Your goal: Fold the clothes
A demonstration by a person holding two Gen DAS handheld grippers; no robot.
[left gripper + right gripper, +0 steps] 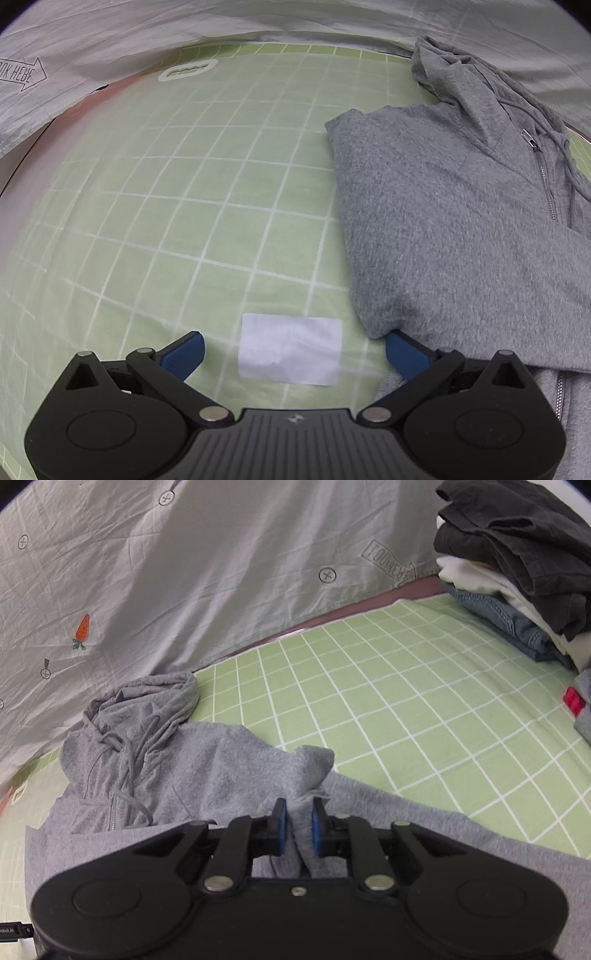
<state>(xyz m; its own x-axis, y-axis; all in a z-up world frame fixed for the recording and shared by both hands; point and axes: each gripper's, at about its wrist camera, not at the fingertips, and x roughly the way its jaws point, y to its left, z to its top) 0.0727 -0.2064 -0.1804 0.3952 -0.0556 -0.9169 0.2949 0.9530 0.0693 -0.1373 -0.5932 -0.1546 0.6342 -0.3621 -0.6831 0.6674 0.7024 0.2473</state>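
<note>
A grey zip hoodie [454, 221] lies on the green checked cloth [207, 206], its hood bunched toward the back and one side folded in over the body. My left gripper [295, 350] stands wide open just above the cloth, its right finger [406, 352] touching the hoodie's folded edge and nothing between the pads. In the right wrist view the same hoodie [177, 760] spreads to the left. My right gripper [298, 825] is shut on a raised fold of its grey fabric [310, 768], which stands up in a peak between the blue pads.
A stack of folded clothes [517, 568], dark on top, white and denim below, sits at the back right. A grey item with a red tag [574, 701] lies at the right edge. A white printed sheet [184, 572] hangs behind. A white patch [291, 349] marks the cloth.
</note>
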